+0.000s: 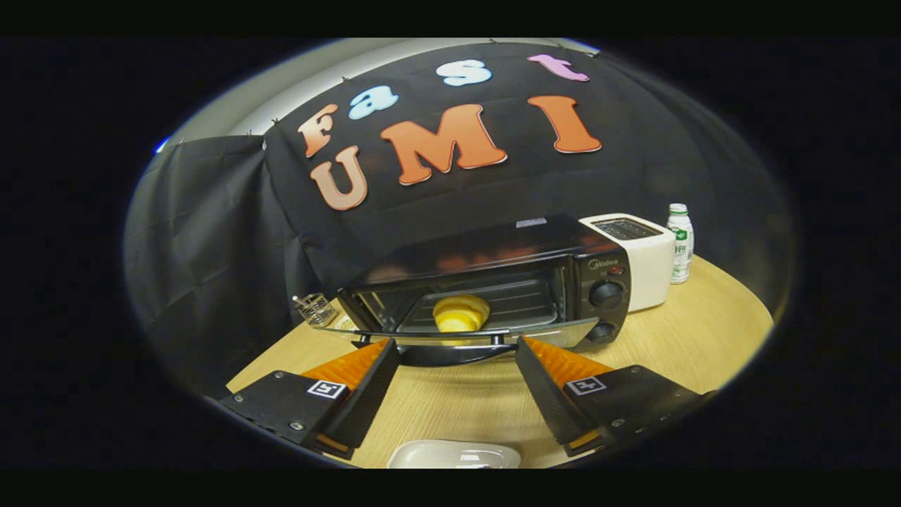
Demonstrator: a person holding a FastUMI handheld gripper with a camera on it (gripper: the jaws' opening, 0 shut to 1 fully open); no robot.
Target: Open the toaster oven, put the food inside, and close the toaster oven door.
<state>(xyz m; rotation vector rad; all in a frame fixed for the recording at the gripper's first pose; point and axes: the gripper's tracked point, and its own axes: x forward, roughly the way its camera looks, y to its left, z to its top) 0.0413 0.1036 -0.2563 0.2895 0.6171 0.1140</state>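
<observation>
A black toaster oven point(535, 274) stands on the wooden table point(704, 338) with its glass door point(450, 332) folded down flat toward me. Inside, on the oven's tray, sits a yellow piece of food point(461, 313). The door's dark handle point(450, 351) runs along its near edge, just ahead of my fingertips. My gripper point(456, 350) is open, its two fingers spread wide on either side of the handle, with nothing between them.
A white toaster point(637, 260) stands right of the oven, with a small white bottle point(680, 243) beyond it. A small wire rack point(315, 308) lies left of the oven. A white dish point(454, 455) sits on the table beneath my fingers.
</observation>
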